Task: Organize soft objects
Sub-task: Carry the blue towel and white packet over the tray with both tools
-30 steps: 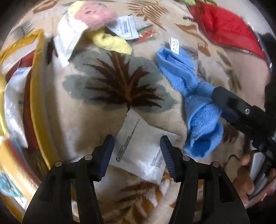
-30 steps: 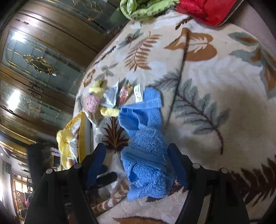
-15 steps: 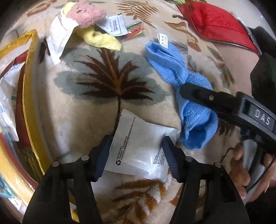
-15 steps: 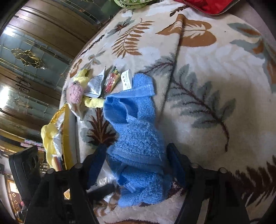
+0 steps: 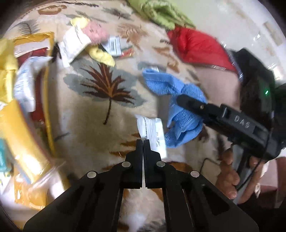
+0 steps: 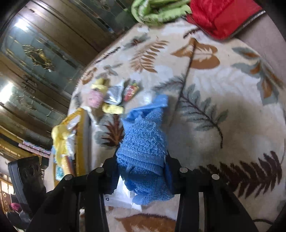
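Observation:
On the leaf-patterned blanket [image 5: 100, 110], my left gripper [image 5: 143, 142] is shut, its tips pinching the near edge of a white plastic packet [image 5: 152, 130] that stands crumpled just right of them. A blue towel [image 6: 143, 142] is bunched between the fingers of my right gripper [image 6: 141, 166]. Those jaws are closing and the pads press into the towel's sides. From the left wrist view the right gripper [image 5: 189, 112] comes in from the right onto the blue towel [image 5: 169, 85], with a person's hand [image 5: 230, 176] on its handle. The packet [image 6: 121, 198] shows under the towel.
A pink and yellow plush toy [image 5: 94, 32] and paper tags [image 5: 114, 44] lie at the far side. A red padded cloth [image 5: 196, 46] and a green cloth [image 5: 160, 14] are at the back right. A yellow box [image 5: 48, 89] of packets borders the left. A glass-doored cabinet [image 6: 35, 53] stands beyond.
The left jaws have shut on the white packet and risen, crumpling it upright. The right jaws have narrowed on the blue towel, which is now bunched up and raised.

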